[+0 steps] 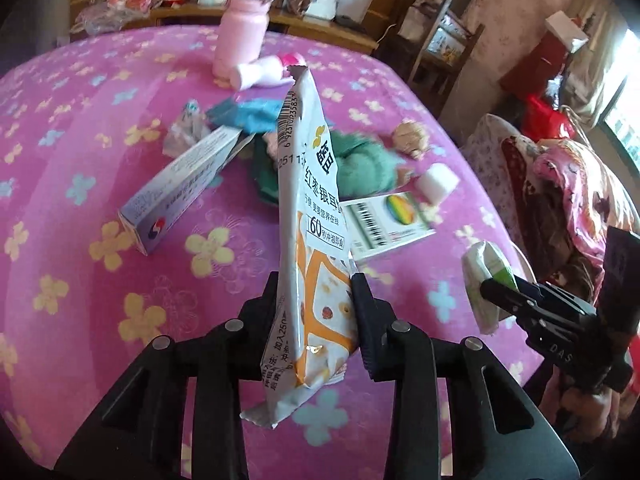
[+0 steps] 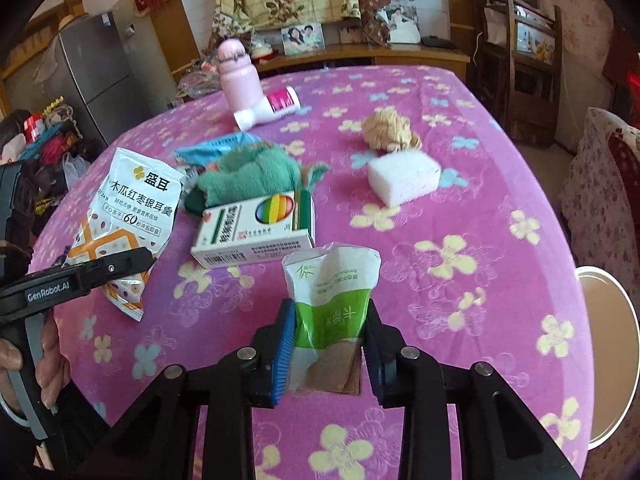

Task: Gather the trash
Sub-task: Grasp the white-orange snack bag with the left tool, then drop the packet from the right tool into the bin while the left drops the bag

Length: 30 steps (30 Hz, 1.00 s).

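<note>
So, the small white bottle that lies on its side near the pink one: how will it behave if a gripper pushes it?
The small white bottle looks round and lies on its side, so it would probably roll. It seems light plastic, likely sliding easily. It rests against the pink bottle, which might stop it.

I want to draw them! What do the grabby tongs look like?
Both tongs are black plastic with silver round bolts on angular linkage arms. The right tongs have ribbed blue pads inside the fingers. The left tongs have dark ribbed pads and white "GenRobot.AI" lettering on the side. A bare hand grips a grey handle.
</note>
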Tool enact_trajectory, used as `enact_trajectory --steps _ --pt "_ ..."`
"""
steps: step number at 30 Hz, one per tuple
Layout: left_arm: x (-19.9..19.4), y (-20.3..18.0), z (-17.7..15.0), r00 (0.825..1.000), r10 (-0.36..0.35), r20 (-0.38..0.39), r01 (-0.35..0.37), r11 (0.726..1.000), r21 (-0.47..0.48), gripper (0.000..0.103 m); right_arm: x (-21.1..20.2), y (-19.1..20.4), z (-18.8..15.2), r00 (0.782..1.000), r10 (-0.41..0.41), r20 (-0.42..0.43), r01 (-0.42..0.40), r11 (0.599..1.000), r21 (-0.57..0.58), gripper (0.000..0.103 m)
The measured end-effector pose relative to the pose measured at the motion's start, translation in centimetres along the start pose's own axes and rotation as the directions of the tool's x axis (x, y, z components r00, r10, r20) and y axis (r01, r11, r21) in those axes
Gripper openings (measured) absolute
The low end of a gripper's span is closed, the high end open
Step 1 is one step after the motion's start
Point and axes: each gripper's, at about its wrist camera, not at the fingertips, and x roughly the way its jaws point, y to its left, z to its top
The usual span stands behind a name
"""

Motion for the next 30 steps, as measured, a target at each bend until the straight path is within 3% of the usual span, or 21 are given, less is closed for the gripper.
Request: enact_trajectory --steps 9,30 --pt "-1.3 -5.0 -0.3 0.999 0.024 0.048 -0.027 0.997 0.071 0.031 -3.4 -0.8 0.2 0.998 -0.017 0.056 0.017 1.0 0.011 0.031" --pt "2.5 -15.0 -0.2 0.999 -0.04 -0.005 0.04 0.978 0.204 0.031 -7.0 -7.5 -1.4 0.991 -0.105 0.077 0.096 0.989 0.115 0.031"
